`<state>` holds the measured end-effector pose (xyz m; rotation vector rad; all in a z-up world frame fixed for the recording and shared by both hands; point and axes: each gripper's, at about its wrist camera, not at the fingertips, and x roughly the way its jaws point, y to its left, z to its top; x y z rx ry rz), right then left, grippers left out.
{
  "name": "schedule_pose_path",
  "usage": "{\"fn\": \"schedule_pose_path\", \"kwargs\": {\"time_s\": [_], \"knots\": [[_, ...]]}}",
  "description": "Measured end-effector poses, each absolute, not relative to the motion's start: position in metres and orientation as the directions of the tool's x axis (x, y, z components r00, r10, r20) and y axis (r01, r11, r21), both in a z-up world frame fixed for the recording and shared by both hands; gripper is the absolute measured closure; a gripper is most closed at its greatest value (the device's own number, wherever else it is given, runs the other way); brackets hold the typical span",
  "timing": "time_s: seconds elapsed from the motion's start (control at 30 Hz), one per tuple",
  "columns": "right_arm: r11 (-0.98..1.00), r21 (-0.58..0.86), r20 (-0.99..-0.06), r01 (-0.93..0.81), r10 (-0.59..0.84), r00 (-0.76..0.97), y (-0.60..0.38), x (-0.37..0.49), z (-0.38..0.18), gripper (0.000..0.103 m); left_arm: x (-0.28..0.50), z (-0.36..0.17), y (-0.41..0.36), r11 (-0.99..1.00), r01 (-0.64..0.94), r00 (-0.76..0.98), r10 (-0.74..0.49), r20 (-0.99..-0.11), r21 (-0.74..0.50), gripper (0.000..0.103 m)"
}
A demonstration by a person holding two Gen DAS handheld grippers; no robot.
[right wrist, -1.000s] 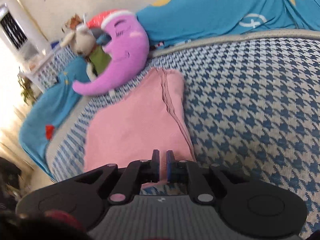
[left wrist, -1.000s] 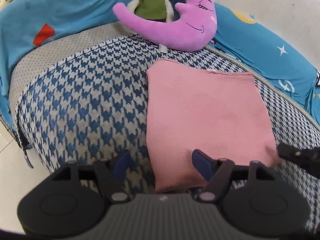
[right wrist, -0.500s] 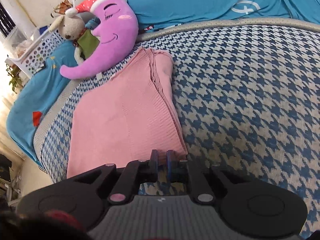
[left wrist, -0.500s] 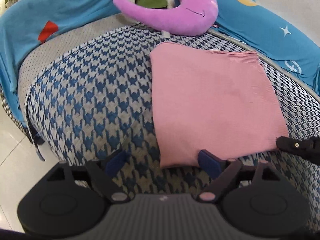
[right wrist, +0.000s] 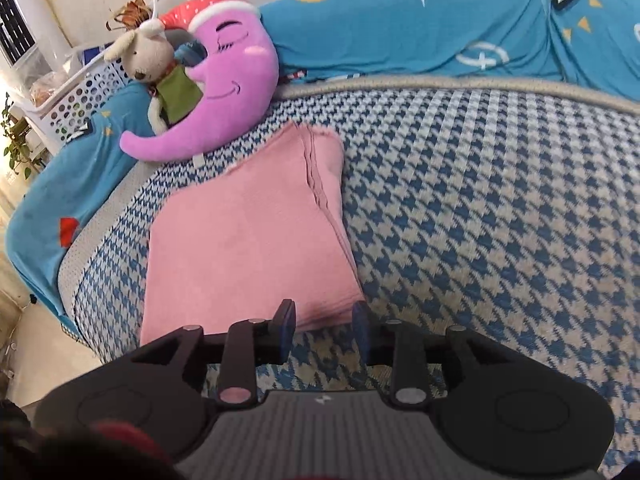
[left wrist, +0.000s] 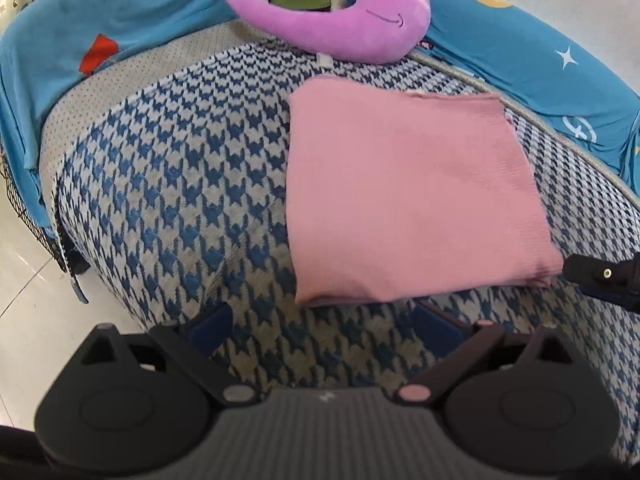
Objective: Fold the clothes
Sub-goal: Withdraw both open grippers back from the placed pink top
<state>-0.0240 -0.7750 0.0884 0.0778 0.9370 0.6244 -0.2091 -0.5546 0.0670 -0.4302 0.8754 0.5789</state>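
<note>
The folded pink garment point(left wrist: 404, 200) is lying flat on the checkered bed point(left wrist: 192, 184), near a purple moon pillow point(right wrist: 224, 92). The left tool point(left wrist: 324, 324) and right tool point(right wrist: 322, 320) are both gaping, empty, just short of its near edge.

The right gripper point(right wrist: 323, 325) hangs with its jaws apart at the near edge of the folded pink garment point(right wrist: 248, 240), which lies flat on the houndstooth cover point(right wrist: 480, 208). At eleven o'clock rests a purple moon plush point(right wrist: 224, 92).
</note>
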Motion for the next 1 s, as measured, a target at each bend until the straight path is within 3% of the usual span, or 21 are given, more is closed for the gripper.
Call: {"fn": "schedule_pose_path", "kwargs": {"time_s": [0.07, 0.27, 0.4, 1.0], "knots": [[0.823, 0.324, -0.719, -0.467, 0.535, 0.444, -0.776, -0.027, 0.098, 0.059, -0.208, 0.071, -0.556, 0.767, -0.634, 0.504, 0.309, -0.807, -0.102, 0.0], [0.815, 0.252, -0.709, -0.522, 0.522, 0.474, -0.779, -0.038, 0.112, 0.05, -0.204, 0.075, -0.559, 0.774, -0.628, 0.501, 0.324, -0.802, -0.08, 0.0], [0.837, 0.173, -0.743, -0.519, 0.457, 0.489, -0.778, -0.038, 0.106, 0.05, -0.2, 0.075, -0.56, 0.767, -0.636, 0.492, 0.319, -0.81, -0.084, 0.0], [0.866, 0.073, -0.804, -0.495, 0.345, 0.485, -0.777, -0.019, 0.082, 0.049, -0.181, 0.08, -0.571, 0.757, -0.652, 0.466, 0.359, -0.809, -0.039, 0.0]]}}
